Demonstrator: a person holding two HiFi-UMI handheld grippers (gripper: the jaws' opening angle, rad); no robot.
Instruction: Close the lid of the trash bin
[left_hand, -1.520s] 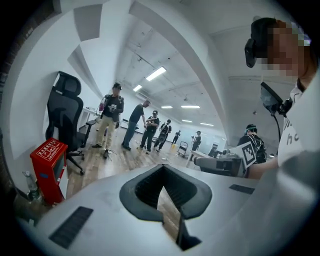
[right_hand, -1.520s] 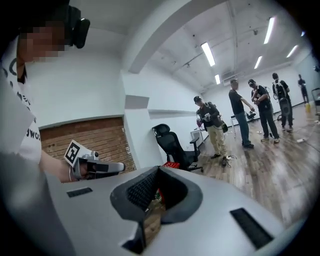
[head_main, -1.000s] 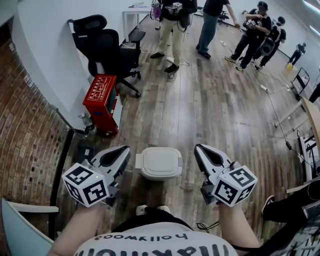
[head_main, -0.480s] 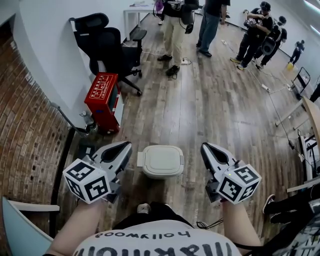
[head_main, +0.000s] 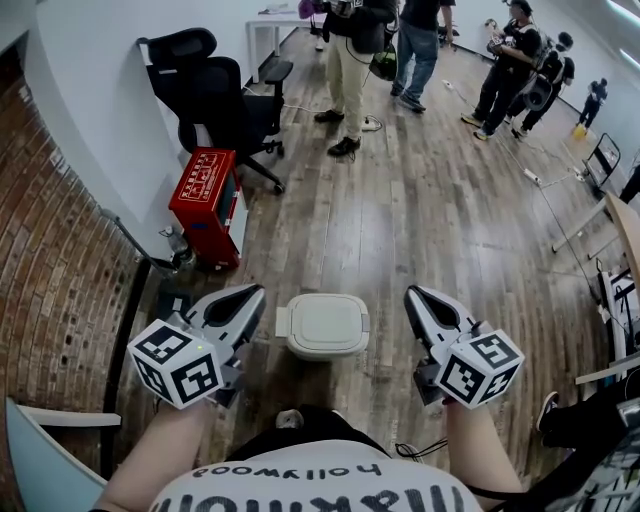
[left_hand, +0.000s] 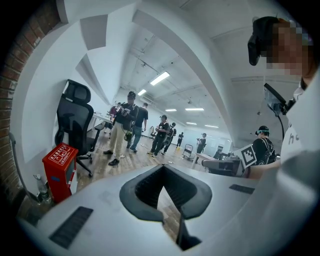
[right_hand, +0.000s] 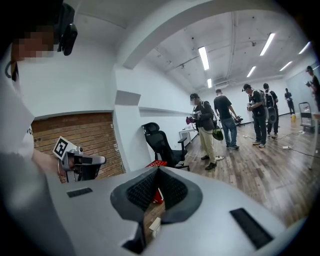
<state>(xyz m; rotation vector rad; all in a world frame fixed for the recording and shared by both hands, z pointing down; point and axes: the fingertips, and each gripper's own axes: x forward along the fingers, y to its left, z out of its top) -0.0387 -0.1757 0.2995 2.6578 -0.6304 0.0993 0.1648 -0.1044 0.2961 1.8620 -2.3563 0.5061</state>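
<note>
**Since the lid already lies flat: trash bin flanked by two idle claws**

Where the head view reaches lower centre, the entry reads as follows.

- **Item:** trash bin (head_main: 323, 325), white, standing on the wood floor (head_main: 420, 220) just ahead of the person's feet. It sits between the two claws and neither touches it.
- **Lid** (head_main: 326, 320)**:** appears fully down and level with the rim. No gap shows from above.
- **Orientation:** upright, with the top face turned up toward the camera. The outline is a rounded rectangle. Its long axis runs left to right across the frame and is only a little longer than the depth.
- **Tab** (head_main: 281, 321)**:** projects from the bin's left edge toward the left claw. Whether it is a hinge or a latch cannot be told.
- **Left claw** (head_main: 255, 294)**:** lower left, near the bin's left side and held above the floor. Its own view (left_hand: 162, 169) shows the jaws together with nothing gripped.
- **Right claw** (head_main: 411, 295)**:** lower right, apart from the bin's right side. Its own view (right_hand: 157, 172) shows the jaws together and empty.
- **Step in hand:** judged complete or at its last check, since the closing looks done.
- **Next move:** if the lid is not seated, carry one claw over the lid's centre and press straight down with the tips closed. Otherwise draw both claws back.
- **Surroundings:** red cabinet (head_main: 205, 195) and black office chair (head_main: 215, 90) at upper left, both well apart from the bin.
</note>
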